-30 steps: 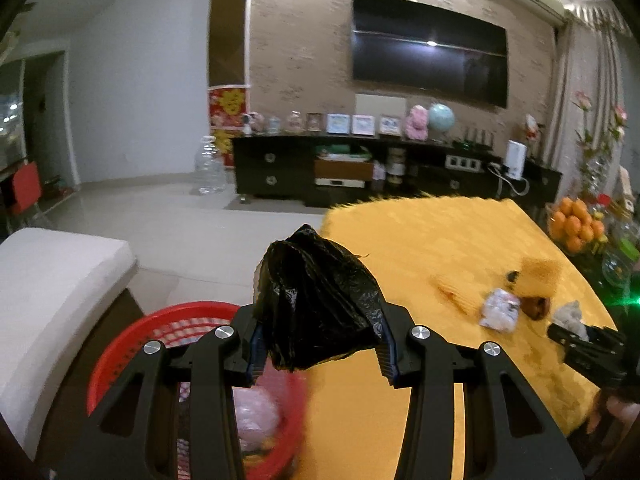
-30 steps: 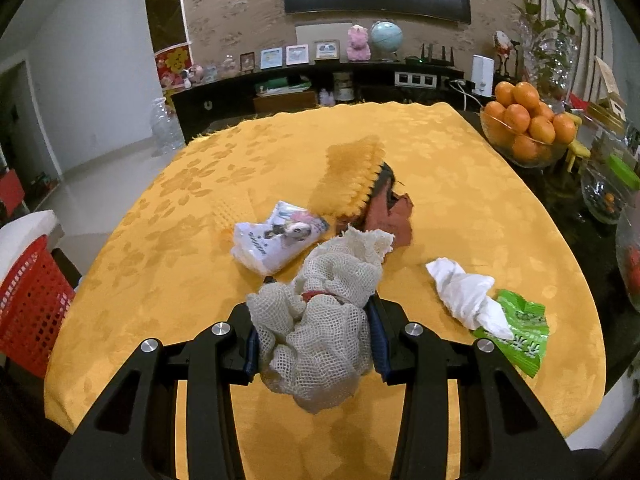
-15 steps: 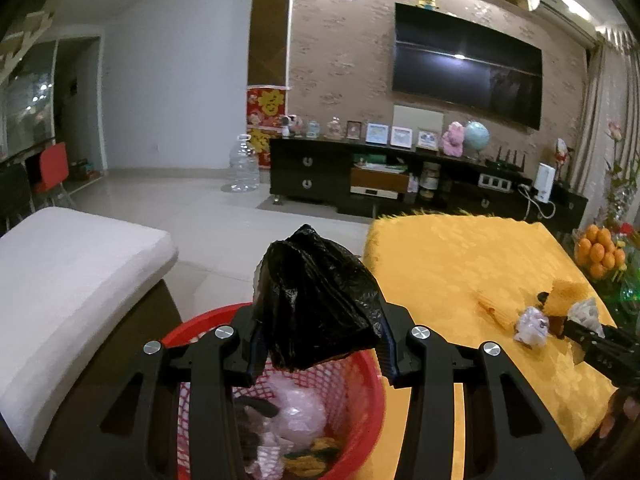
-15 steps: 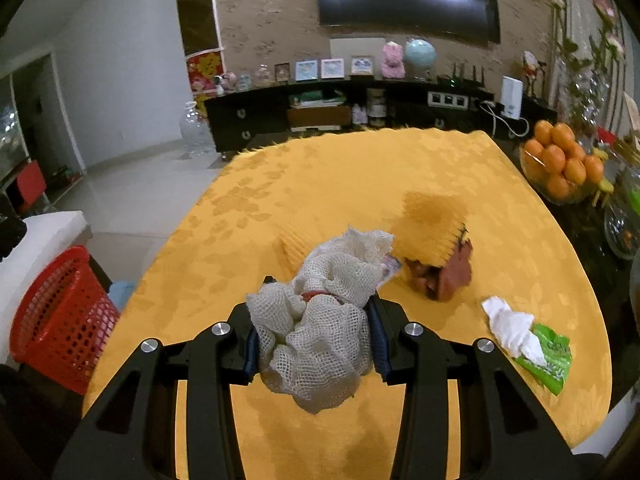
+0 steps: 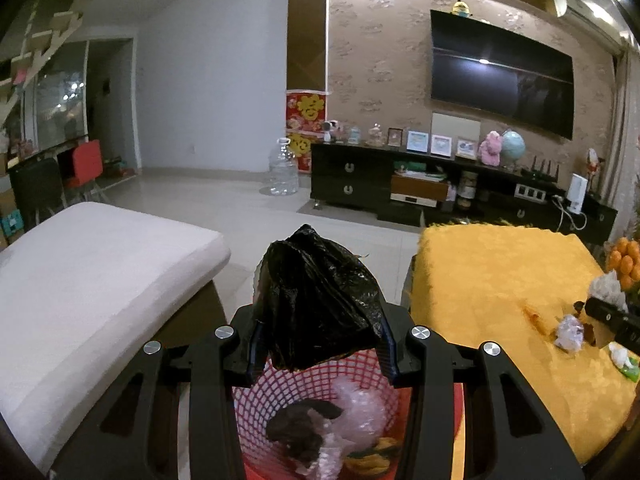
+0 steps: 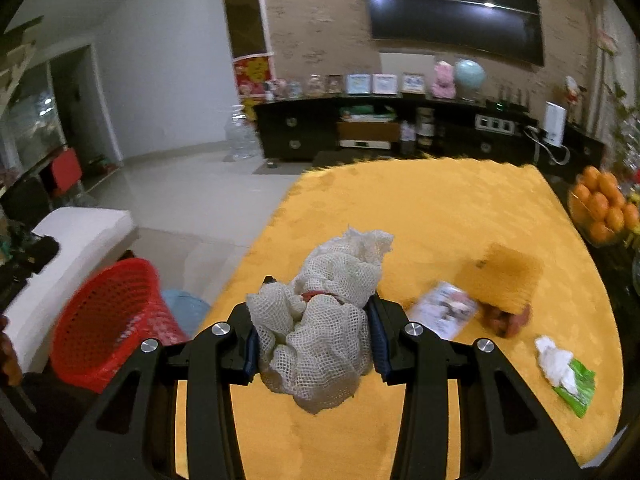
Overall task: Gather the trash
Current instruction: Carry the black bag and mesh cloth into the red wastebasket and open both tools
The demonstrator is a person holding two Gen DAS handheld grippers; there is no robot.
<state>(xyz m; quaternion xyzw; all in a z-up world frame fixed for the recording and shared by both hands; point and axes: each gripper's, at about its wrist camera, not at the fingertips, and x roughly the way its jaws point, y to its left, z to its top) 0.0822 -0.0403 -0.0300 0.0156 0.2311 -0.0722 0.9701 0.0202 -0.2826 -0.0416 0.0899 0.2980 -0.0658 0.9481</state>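
- The left gripper [image 5: 320, 340] clamps a crumpled black plastic bag [image 5: 316, 300] between its fingers.
- Directly below sits a red mesh basket [image 5: 320, 380] holding pinkish plastic and dark scraps.
- A yellow-clothed table [image 5: 500, 280] stands to the right, a white cushion [image 5: 92, 280] to the left.

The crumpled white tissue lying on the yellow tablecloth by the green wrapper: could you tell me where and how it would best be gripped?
Grip the crumpled white tissue across its bunched upper end, which stands clear of the green wrapper. Its lower end overlaps the wrapper, so a pinch there would probably take both. Come from above, fingers straddling its narrow width, since it lies flat on the yellow tablecloth.
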